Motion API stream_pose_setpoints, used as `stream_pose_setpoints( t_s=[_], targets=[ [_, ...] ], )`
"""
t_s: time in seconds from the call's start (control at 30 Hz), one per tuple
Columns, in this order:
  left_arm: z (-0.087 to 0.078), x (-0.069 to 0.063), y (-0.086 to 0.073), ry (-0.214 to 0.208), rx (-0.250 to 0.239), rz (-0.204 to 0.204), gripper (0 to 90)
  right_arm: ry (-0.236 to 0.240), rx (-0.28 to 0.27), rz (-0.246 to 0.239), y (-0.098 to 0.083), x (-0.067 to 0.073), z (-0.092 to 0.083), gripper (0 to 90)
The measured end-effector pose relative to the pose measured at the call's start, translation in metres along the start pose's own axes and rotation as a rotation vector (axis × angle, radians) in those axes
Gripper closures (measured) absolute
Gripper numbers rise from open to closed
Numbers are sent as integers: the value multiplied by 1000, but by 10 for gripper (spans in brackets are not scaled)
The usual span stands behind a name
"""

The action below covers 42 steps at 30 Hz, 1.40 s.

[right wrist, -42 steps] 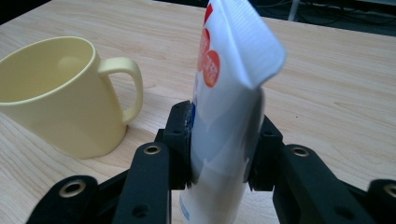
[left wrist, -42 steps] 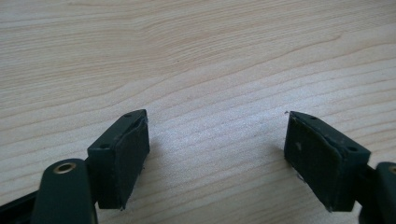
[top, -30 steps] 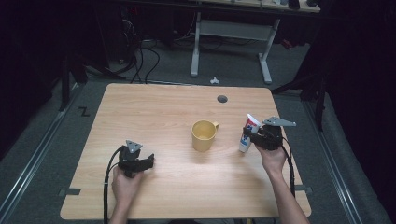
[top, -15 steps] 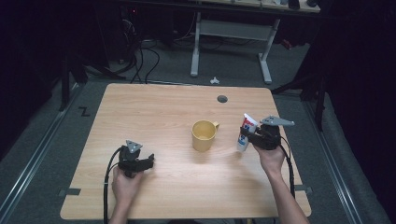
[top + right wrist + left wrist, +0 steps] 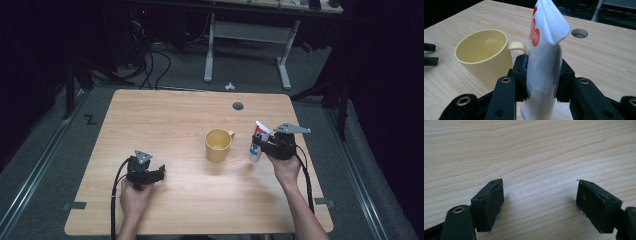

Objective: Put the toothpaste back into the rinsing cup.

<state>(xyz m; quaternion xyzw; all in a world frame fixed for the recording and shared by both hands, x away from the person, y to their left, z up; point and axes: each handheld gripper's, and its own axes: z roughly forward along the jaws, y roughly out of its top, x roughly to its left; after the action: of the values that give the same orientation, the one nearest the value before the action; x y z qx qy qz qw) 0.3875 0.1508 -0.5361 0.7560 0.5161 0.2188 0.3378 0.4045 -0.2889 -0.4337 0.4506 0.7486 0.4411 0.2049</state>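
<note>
Toothpaste tube (image 5: pixel 541 65) upright — crimped end up — in right gripper (image 5: pixel 541 82)

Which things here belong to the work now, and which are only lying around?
In use:
- toothpaste tube, clamped upright in the right gripper
- yellow mug, empty, beside the tube

Not in use:
- left gripper, open over the bare table
- round hole in the table

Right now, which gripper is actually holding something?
The right gripper: its jaws are clamped on the upright white tube, beside the yellow mug. The left gripper is open over bare table.
</note>
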Motion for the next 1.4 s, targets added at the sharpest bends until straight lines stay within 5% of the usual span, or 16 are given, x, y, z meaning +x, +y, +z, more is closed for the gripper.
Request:
stream_pose_setpoints(
  t_s=[1.4],
  targets=[
    [0, 0, 0, 0, 0, 0, 226, 143, -63, -61, 43, 29, -5, 677]
  ],
)
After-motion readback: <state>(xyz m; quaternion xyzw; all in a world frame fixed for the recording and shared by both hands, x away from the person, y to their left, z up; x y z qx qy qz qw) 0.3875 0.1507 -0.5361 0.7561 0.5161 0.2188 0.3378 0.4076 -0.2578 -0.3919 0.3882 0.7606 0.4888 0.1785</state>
